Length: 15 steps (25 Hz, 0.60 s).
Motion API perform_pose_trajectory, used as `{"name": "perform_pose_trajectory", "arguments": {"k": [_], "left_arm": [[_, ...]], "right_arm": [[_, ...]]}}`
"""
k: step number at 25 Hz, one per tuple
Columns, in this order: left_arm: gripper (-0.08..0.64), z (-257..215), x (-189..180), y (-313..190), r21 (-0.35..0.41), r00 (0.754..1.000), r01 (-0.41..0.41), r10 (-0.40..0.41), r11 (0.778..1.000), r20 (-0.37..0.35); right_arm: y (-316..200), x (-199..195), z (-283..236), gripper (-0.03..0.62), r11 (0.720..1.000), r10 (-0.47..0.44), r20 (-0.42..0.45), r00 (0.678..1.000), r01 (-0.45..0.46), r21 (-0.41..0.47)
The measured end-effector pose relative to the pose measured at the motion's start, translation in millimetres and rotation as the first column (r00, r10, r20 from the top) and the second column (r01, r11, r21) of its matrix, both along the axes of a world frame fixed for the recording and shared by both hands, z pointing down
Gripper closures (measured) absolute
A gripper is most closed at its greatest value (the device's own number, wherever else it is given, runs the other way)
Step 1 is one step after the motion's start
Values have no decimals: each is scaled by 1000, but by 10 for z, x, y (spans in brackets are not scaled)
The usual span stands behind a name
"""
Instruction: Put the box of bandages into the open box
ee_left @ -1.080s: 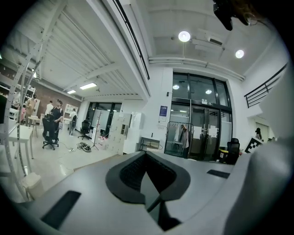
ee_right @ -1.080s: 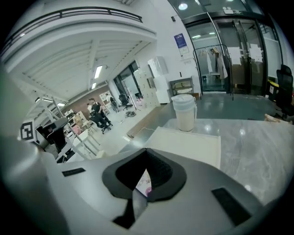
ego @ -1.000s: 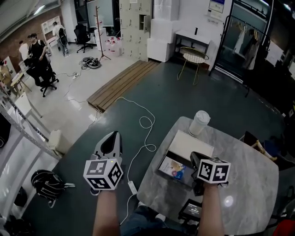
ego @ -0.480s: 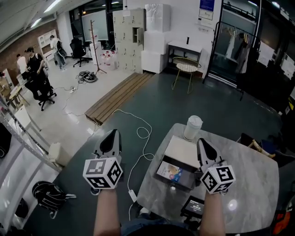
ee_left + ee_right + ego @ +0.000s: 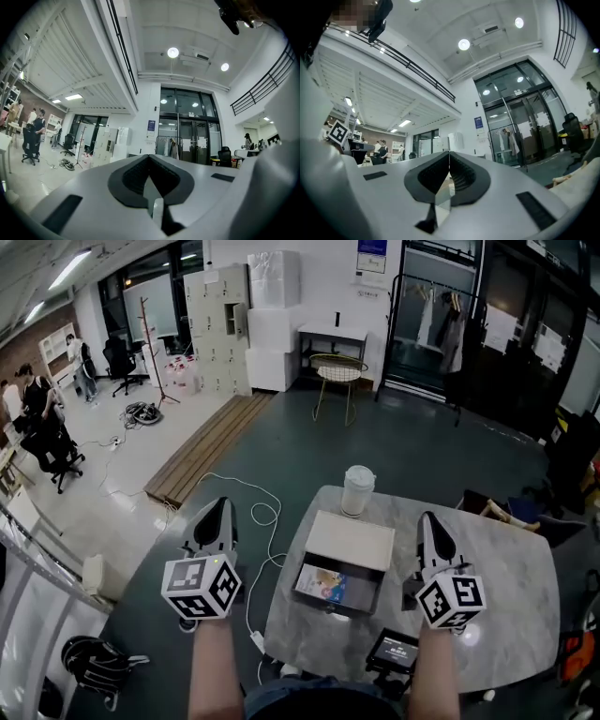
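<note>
The open box (image 5: 367, 591) is dark and sits on the marble table (image 5: 506, 615), its pale lid (image 5: 350, 540) folded back on the far side. A colourful box of bandages (image 5: 321, 584) lies inside it at the left. My right gripper (image 5: 427, 518) is shut and empty, held to the right of the box and pointing away from me. My left gripper (image 5: 216, 505) is shut too, over the floor left of the table. In the left gripper view (image 5: 149, 157) and the right gripper view (image 5: 449, 154) the jaws meet with nothing between them, and only the room shows beyond.
A white lidded cup (image 5: 357, 490) stands just beyond the box. A small black device with a screen (image 5: 394, 651) lies at the table's near edge. A white cable (image 5: 255, 563) runs over the dark floor at the left. People sit far off at the left.
My right gripper has come away from the open box's right edge, risen and moved right. The bandage box stays in the box. The view has tilted up.
</note>
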<state>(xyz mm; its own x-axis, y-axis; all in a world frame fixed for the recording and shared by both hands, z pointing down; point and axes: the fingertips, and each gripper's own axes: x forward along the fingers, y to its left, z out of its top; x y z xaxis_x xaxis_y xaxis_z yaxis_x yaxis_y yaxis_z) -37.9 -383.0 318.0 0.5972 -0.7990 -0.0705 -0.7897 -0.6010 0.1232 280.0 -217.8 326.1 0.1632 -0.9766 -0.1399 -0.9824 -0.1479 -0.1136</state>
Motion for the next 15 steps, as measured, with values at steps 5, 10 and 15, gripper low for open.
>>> {"name": "perform_pose_trajectory", "arguments": {"k": [5, 10, 15], "left_arm": [[548, 12, 337, 26, 3, 997, -73, 73, 997, -2], [548, -19, 720, 73, 15, 989, -151, 151, 988, -3], [548, -104, 993, 179, 42, 977, -214, 214, 976, 2]], "right_arm": [[403, 384, 15, 568, 988, 148, -42, 988, -150, -40], [775, 590, -77, 568, 972, 220, -118, 968, -228, -57], [1036, 701, -236, 568, 958, 278, -179, 944, -286, -23]]}}
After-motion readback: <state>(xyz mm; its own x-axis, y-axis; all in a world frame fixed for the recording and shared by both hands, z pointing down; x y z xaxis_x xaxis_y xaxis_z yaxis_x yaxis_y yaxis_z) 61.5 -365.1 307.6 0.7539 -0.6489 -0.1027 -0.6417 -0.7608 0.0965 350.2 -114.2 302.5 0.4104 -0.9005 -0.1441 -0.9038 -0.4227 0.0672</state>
